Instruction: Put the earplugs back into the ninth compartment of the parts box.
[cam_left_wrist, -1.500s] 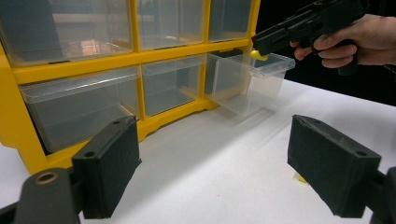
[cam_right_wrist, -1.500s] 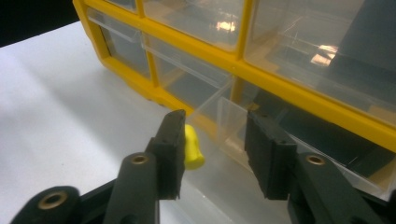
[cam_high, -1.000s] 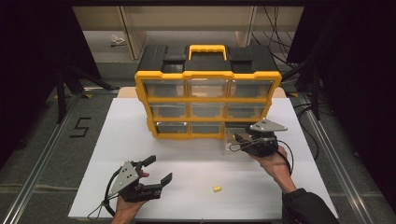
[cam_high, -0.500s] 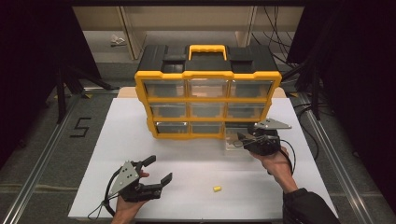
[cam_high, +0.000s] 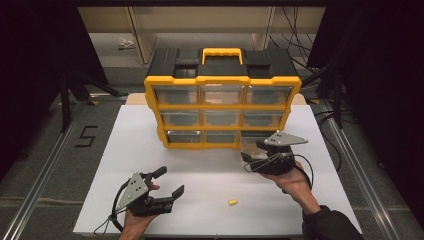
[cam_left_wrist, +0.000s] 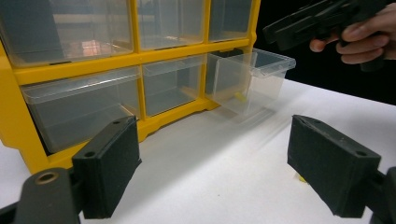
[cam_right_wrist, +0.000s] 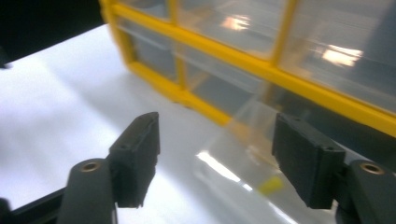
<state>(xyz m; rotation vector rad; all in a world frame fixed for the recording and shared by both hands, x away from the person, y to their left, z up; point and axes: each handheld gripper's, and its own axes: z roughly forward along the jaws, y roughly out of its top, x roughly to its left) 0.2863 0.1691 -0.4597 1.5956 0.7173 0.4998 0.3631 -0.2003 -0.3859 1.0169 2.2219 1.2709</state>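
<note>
High view sits above the near edge, angled forward and down, taking in the whole white table and the yellow drawer organizer at mid-distance. Left gripper view rides low near the tabletop, facing the organizer's lower drawers close up. Right gripper view is closer still, tilted down; both gripper views share the pulled-out clear drawer at the bottom row.

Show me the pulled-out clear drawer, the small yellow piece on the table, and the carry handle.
Clear drawer (cam_left_wrist: 261, 77), left gripper view, its front wall.
Small yellow piece (cam_high: 232, 202), high view, its middle.
Carry handle (cam_high: 221, 51), high view, its top bar.
</note>
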